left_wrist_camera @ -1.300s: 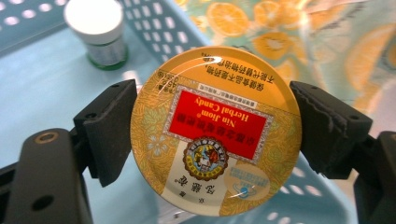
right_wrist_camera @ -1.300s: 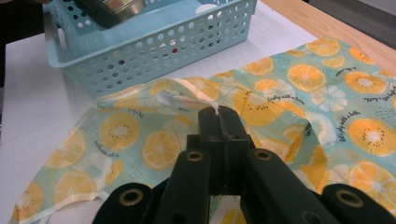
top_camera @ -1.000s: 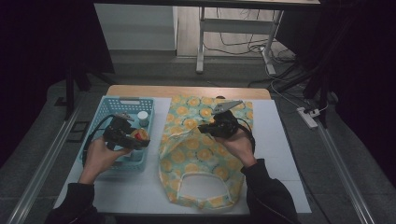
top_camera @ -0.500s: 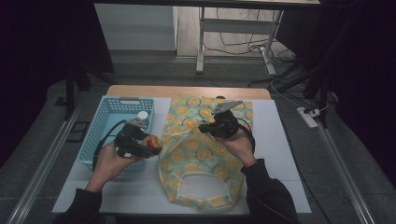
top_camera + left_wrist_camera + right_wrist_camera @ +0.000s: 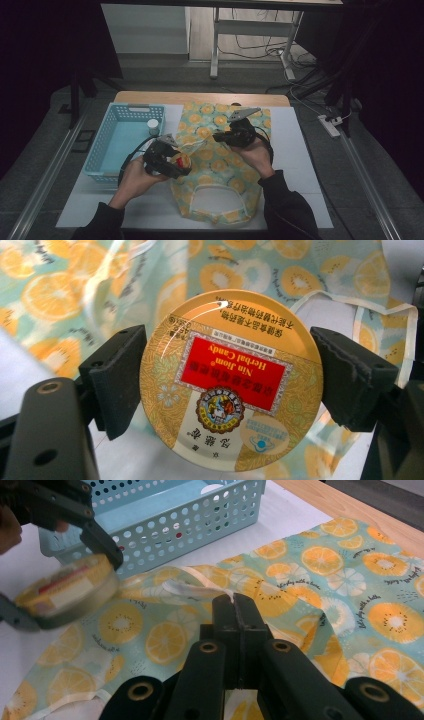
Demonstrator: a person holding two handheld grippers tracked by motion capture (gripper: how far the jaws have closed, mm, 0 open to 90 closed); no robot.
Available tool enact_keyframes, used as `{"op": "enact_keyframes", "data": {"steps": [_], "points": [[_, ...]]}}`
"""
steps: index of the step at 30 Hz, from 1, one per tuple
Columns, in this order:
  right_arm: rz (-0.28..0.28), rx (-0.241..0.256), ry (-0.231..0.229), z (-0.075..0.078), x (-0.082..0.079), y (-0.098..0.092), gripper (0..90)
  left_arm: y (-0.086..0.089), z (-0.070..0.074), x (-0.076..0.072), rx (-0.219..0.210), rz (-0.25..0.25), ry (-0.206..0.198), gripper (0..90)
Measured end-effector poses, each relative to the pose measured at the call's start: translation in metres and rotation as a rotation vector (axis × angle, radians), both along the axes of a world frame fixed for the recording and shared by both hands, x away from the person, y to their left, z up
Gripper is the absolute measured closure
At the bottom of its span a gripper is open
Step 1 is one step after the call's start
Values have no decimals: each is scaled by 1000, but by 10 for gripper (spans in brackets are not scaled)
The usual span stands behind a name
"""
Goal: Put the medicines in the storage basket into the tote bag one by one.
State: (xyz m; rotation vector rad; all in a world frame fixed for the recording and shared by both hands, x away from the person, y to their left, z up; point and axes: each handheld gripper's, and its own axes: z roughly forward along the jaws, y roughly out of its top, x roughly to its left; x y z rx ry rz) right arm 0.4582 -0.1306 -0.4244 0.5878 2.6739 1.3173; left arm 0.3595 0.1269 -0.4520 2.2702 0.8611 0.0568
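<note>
A round yellow candy tin (image 5: 230, 380) with a red label sits edge-on between the pads (image 5: 120, 375) of my left gripper (image 5: 177, 162), which is shut on it. The tin (image 5: 181, 161) hovers at the left edge of a teal fabric bag (image 5: 220, 170) printed with orange slices, lying flat on the table. My right gripper (image 5: 233, 605) is shut on a fold of the bag's cloth near its hem, holding it slightly raised. In the right gripper view the tin (image 5: 65, 592) hangs just left of that raised fold.
A light blue perforated basket (image 5: 132, 106) stands left of the bag with a small white-capped bottle (image 5: 153, 126) in its far right corner. The bag's looped handle (image 5: 217, 200) lies toward the near table edge. A white mat (image 5: 300, 165) covers the table.
My left gripper has carried the tin rightward out of the basket to the bag's left edge. The right gripper has stayed where it was, holding the cloth.
</note>
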Motion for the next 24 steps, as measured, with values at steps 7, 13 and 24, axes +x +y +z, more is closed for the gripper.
{"op": "enact_keyframes", "data": {"steps": [7, 13, 24], "points": [[-4, -1, 0, -1, 2, -1, 900, -25, -7, 5, 7, -38, -6, 205], [-8, 1, 0, -2, 3, -2, 900, -41, -11, 15, 2, -56, -8, 205], [-17, 4, -4, -3, 5, -4, 900, -69, -17, 33, 13, -86, -26, 205]]}}
